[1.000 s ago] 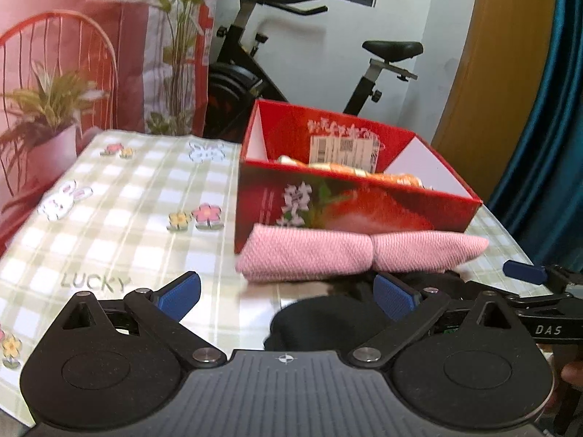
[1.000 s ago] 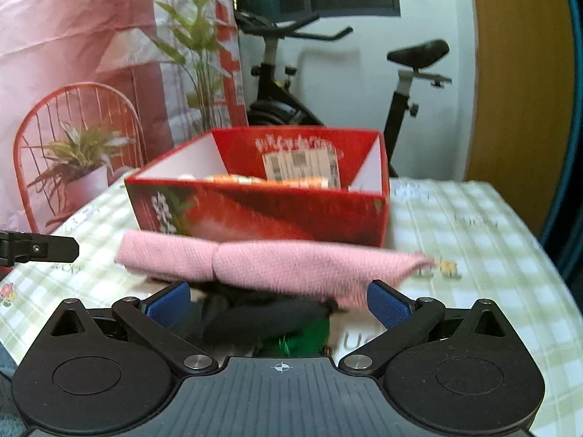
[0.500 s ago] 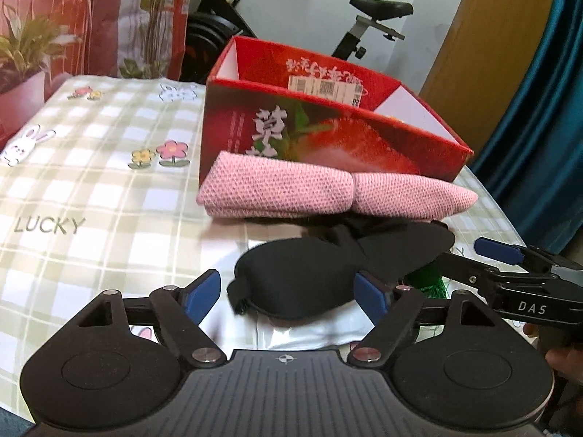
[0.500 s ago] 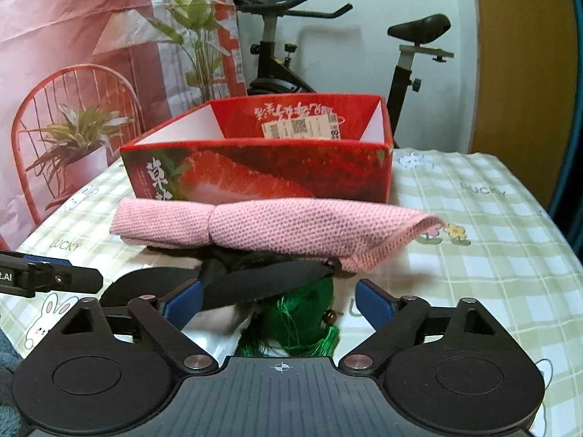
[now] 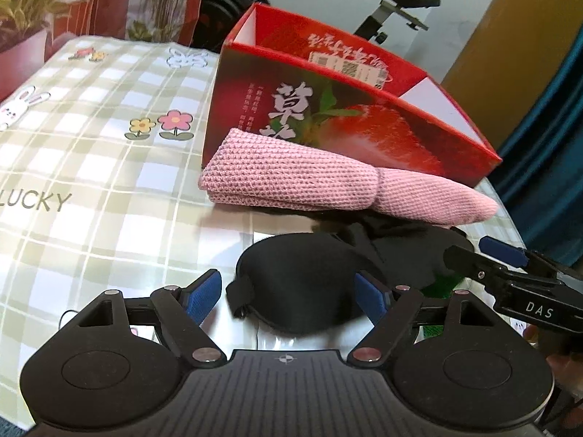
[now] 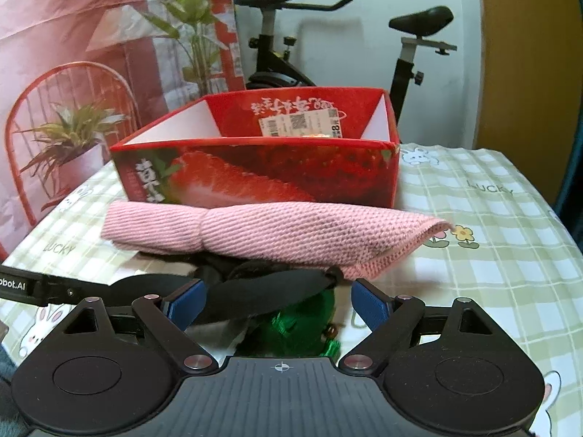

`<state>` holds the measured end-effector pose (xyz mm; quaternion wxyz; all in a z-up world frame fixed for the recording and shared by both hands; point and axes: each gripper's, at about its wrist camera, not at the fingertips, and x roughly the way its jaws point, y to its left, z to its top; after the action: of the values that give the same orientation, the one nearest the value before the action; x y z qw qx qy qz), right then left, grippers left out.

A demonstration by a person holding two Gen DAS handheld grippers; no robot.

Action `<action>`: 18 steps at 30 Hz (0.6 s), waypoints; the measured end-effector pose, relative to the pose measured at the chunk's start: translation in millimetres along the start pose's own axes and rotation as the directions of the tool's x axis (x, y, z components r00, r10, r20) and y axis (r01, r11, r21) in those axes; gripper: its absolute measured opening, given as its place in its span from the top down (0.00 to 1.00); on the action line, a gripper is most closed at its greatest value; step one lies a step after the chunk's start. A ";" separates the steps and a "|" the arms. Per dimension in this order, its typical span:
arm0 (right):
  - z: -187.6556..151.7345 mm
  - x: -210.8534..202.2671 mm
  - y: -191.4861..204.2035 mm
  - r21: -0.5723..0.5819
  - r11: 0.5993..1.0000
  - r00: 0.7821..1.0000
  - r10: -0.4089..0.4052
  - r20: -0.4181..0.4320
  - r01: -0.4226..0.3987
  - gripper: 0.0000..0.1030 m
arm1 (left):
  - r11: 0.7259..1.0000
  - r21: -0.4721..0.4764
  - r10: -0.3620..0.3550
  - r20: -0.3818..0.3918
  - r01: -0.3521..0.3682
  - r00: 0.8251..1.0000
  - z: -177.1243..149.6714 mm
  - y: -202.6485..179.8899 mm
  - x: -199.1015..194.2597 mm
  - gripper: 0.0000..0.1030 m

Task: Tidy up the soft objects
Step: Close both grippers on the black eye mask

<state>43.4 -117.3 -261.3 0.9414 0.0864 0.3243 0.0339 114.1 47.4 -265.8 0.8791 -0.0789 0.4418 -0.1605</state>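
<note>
while both sets of jaws stand apart after narrowing a little, neither pressing anything, the left gripper (image 5: 289,295) brackets one end of the black eye mask (image 5: 306,284) and the right gripper (image 6: 277,300) its other end above a green tassel (image 6: 302,327). beyond lies the pink cloth (image 6: 277,233), touching the red strawberry box (image 6: 262,167) on the checked tablecloth (image 5: 91,167).

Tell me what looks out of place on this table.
The soft things sit in a heap outside the red box: the pink cloth lies over part of the black eye mask, with a green tassel beneath.
</note>
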 end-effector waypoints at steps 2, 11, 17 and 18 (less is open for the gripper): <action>1.5 7.5 0.0 -0.013 1.000 1.000 -0.008 -0.012 0.008 0.18 | 1.000 -0.019 -0.001 -0.017 0.000 1.000 2.8 2.7 8.4 0.21; -16.9 17.3 6.7 -0.068 0.998 0.997 0.010 -0.071 -0.015 0.35 | 0.996 -0.083 -0.034 -0.032 0.031 0.999 -2.6 15.2 16.5 0.44; -25.1 12.8 12.1 -0.109 0.994 0.998 0.005 -0.063 -0.011 0.36 | 0.995 -0.094 -0.039 -0.038 0.035 0.999 -6.0 19.4 21.1 0.44; -25.6 12.6 11.7 -0.109 0.994 0.998 0.007 -0.066 -0.014 0.36 | 0.995 -0.095 -0.039 -0.039 0.036 0.998 -6.0 19.5 22.3 0.44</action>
<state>37.5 -100.7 -286.6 0.9333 0.0354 0.3523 0.0592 125.9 57.8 -291.6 0.8619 -0.1254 0.4654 -0.1574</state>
